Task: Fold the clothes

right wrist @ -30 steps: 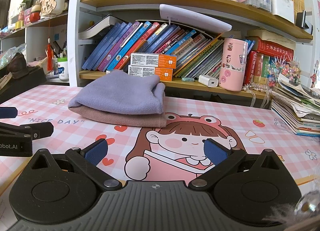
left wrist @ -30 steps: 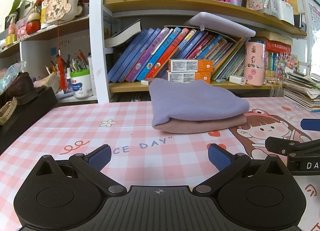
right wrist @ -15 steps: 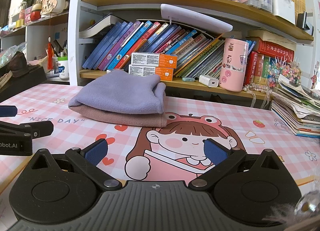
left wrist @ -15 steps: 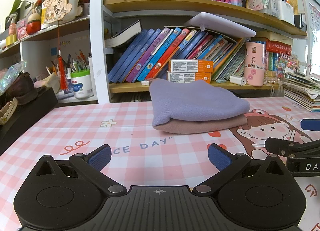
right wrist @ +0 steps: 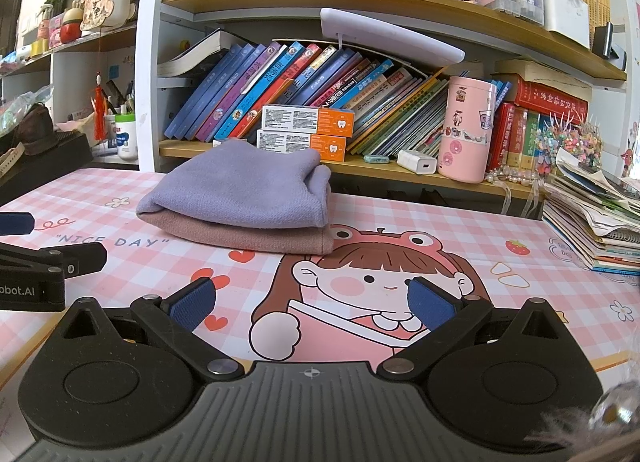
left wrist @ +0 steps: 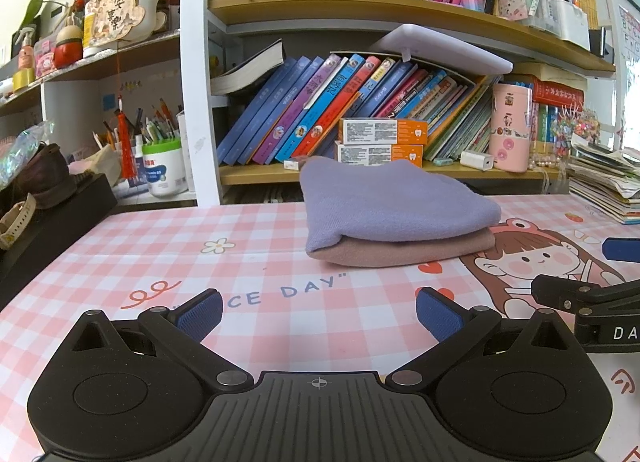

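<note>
Folded clothes (left wrist: pixel 394 214), purple on top of pink, sat on the checked worktop (left wrist: pixel 160 246) near the bookshelf (left wrist: pixel 400 14), while the left gripper (left wrist: pixel 319 312) and right gripper (right wrist: pixel 312 304) had fingers wide open, holding nothing.

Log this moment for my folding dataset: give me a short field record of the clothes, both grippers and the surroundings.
clothes: lilac folded garment stacked on pink folded garment
surface: pink checked table mat
left gripper: open, empty, short of the stack
right gripper: open, empty, short of the stack
behind stack: bookshelf with two orange boxes and a pink canister
fold status: both garments look folded
</note>
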A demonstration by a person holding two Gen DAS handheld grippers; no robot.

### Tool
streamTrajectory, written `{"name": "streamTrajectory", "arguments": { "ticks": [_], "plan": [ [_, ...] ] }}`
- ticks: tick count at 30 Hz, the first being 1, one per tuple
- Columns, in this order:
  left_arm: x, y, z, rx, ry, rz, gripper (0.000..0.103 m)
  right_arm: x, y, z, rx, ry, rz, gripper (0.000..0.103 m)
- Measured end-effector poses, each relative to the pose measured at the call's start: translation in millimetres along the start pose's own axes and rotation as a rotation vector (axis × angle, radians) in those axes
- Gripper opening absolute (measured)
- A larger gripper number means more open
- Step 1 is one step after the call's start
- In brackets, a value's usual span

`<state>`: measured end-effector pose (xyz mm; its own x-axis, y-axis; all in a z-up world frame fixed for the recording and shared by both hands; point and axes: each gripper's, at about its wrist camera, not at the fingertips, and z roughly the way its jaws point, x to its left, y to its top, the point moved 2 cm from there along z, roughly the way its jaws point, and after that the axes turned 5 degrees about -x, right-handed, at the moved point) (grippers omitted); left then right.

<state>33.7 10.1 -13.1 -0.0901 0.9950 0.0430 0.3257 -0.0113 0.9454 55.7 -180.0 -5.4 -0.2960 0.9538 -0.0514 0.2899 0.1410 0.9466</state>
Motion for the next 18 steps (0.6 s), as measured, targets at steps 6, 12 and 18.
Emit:
{"name": "streamTrajectory", "arguments": {
  "ticks": [6,12,18],
  "plan": [
    [0.9,0.3,0.5,0.000,0.001,-0.004,0.103,0.0,0.1,-0.3,-0.001,-0.001,0.000,0.103],
    [1.3,0.2,0.6,-0.001,-0.006,-0.002,0.103,0.2,0.0,-0.2,-0.001,-0.002,0.000,0.103],
    [1.7,-0.1,-1.2,-0.015,-0.024,-0.004,0.103,0.2,-0.1,-0.2,-0.001,-0.002,0.000,0.103]
  ]
}}
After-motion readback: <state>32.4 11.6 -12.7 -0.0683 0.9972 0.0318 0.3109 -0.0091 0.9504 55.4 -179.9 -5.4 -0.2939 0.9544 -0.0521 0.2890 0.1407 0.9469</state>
